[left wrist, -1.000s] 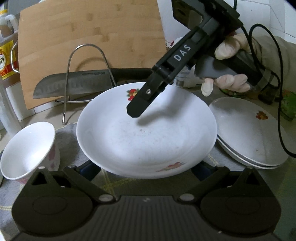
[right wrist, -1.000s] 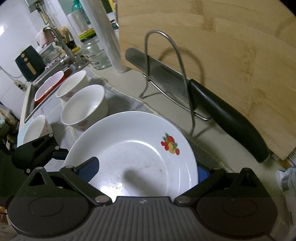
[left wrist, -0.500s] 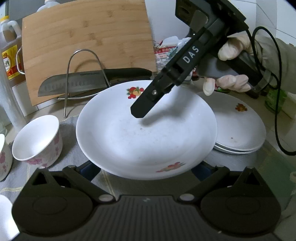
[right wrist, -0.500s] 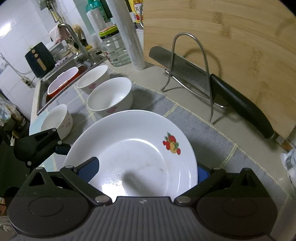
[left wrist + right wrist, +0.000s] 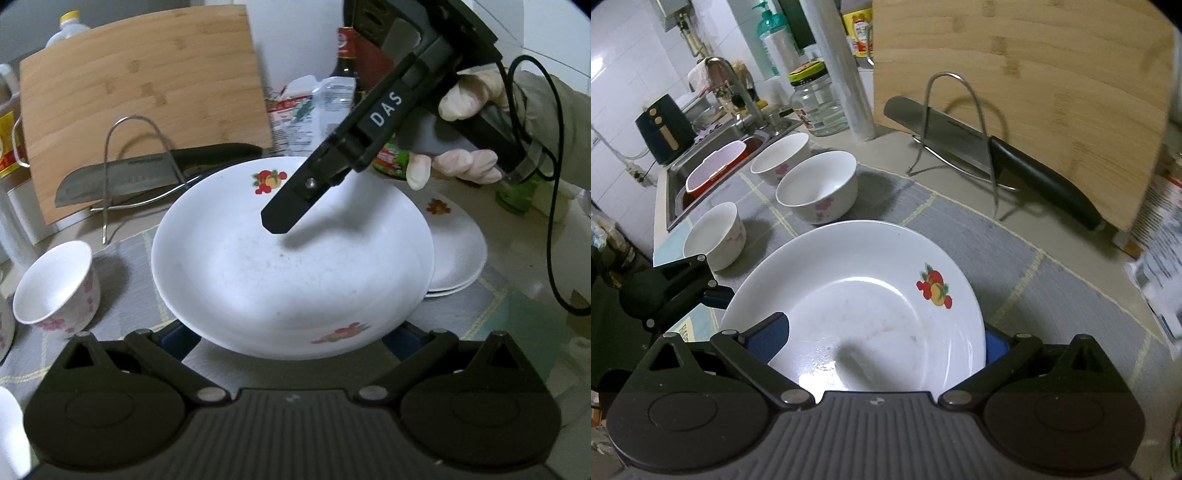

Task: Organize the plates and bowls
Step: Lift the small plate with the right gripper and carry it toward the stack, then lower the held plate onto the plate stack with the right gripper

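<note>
From the left view, the plate (image 5: 288, 280) hangs clear of the mat, its near rim lying over the left tongs (image 5: 288, 336). Their two blue pads are spread wide and tucked beneath it, so they prop the plate and pinch nothing. One finger of the right tongs (image 5: 275, 221), held in your gloved hand (image 5: 461, 129), reaches in over the plate's far side, its tip just above the inner face. A second ago the stack of plates (image 5: 458, 251) lay well apart on the right. Now the carried plate's right rim overlaps it, and the bowl (image 5: 55, 288) has slid off to the left. That tells me you are carrying the plate sideways to the stack and are almost over it (the knife (image 5: 122, 181) and cutting board (image 5: 147, 81) behind play no part). From the right view, the right tongs (image 5: 882, 339) straddle the plate (image 5: 864, 306), one pad on top of its inner face and the other hidden under the rim. I judge them clamped on it, since it travels with them. The left tongs (image 5: 716, 295) show one pad touching the plate's left rim. Three bowls (image 5: 816, 188) sit together on the mat (image 5: 1052, 295) near the sink (image 5: 676, 192), not yet nested. You are likely in the last stretch for this plate: centre it over the stack before lowering, because an off-centre drop could chip a rim or tip the pile.
</note>
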A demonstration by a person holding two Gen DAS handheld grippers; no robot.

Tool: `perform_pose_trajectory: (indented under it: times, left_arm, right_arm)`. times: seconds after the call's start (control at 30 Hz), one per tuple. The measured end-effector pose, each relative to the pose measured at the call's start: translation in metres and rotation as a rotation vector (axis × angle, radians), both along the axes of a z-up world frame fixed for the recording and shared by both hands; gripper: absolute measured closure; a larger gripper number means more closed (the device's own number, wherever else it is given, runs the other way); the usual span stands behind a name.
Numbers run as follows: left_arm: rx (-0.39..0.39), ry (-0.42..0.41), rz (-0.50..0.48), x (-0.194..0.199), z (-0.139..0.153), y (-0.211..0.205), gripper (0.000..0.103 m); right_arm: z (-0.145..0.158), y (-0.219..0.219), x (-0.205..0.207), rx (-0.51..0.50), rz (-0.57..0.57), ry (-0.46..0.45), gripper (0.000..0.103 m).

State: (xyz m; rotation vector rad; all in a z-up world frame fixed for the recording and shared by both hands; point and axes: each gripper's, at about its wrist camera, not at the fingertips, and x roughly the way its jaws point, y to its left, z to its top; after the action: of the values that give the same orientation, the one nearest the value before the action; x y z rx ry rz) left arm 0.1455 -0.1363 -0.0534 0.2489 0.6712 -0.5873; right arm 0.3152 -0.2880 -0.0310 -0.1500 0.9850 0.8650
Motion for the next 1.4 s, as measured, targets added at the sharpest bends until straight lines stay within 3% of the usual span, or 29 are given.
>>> perform_pose_trajectory:
  times: [0.9,1.4]
  left_arm:
    - [0.01,0.059,-0.326,0.006,-0.005,-0.081,0.001]
    - [0.038,0.085,-0.381,0.011,-0.008,-0.092,0.001]
  right_arm:
    - [-0.015,-0.117,-0.047,-0.002,-0.339,0.04,0.0]
    - [-0.03,-0.134,-0.05,-0.01,-0.399,0.074,0.0]
